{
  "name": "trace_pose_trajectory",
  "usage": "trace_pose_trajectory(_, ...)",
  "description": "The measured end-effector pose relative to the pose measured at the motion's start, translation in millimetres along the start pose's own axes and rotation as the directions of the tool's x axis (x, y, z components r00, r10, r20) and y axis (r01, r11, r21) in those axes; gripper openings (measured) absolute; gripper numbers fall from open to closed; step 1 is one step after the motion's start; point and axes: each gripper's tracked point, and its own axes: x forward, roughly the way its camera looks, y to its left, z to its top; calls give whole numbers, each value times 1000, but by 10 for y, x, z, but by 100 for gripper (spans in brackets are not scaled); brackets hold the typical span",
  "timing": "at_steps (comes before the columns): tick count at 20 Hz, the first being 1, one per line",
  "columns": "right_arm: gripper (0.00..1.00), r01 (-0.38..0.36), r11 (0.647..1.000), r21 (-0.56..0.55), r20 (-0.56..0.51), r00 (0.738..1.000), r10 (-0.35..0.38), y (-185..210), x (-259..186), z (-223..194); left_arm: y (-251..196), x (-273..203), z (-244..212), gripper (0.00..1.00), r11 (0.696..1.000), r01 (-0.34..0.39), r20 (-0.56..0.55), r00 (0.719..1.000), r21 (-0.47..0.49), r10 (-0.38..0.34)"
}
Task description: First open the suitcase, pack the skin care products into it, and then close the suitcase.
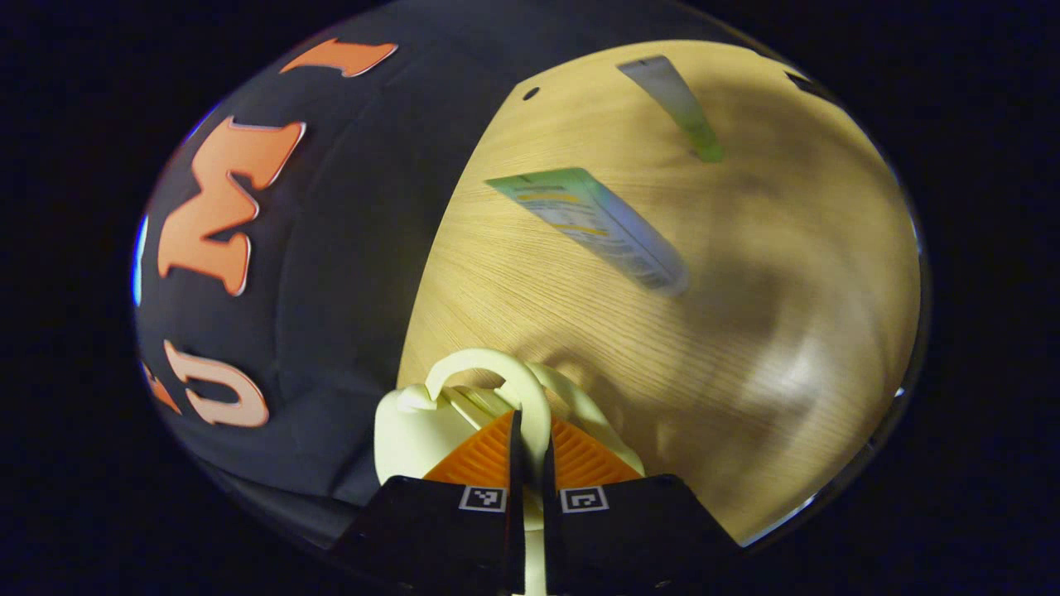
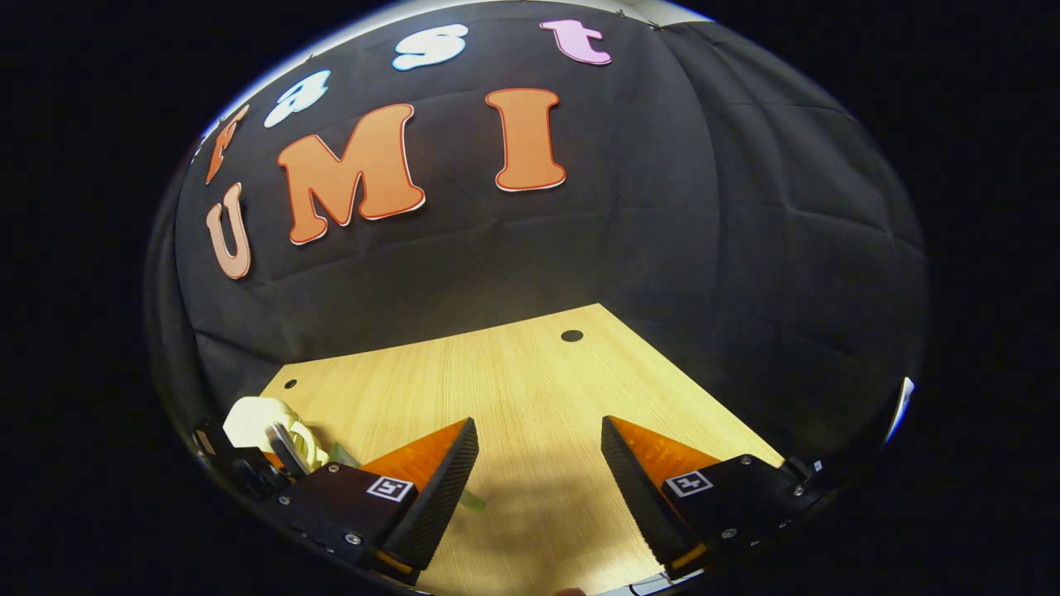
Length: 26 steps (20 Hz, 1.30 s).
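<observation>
My left gripper is shut on the arched handle of a small cream suitcase, whose body sits just beyond the fingers. Two skin care tubes lie on the wooden table: a larger pale tube with a green end in the middle and a slimmer grey-green tube farther off. In the right gripper view my right gripper hangs open over bare table, nothing between its fingers. The cream suitcase shows at far left there. A green tube end peeks out behind the left finger.
The black cloth wall stands close behind the table and along its left side. Small dark holes mark the tabletop near the back corners. The table's edge runs just beside the suitcase.
</observation>
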Motion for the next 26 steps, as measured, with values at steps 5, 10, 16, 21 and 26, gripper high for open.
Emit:
trace_pose_trajectory(5,95,-44,999,-12,13,999,44,326,30,72,226,-27,-81,9,936,102,96,993,-337,-73)
trace_pose_trajectory(10,95,-95,995,-36,45,994,97,793,-1,202,276,45,-238,8,790,184,198,977,-585,-80)
trace_pose_trajectory(16,95,-147,989,-31,64,987,148,1409,-79,283,367,72,-344,8,633,199,252,968,-748,-8)
trace_pose_trajectory(21,95,-145,989,-39,94,985,148,1841,-210,343,500,62,-522,8,497,195,242,970,-845,30)
trace_pose_trajectory(26,95,-124,992,-32,108,986,126,2138,-335,349,551,120,-866,10,503,144,173,985,-852,11)
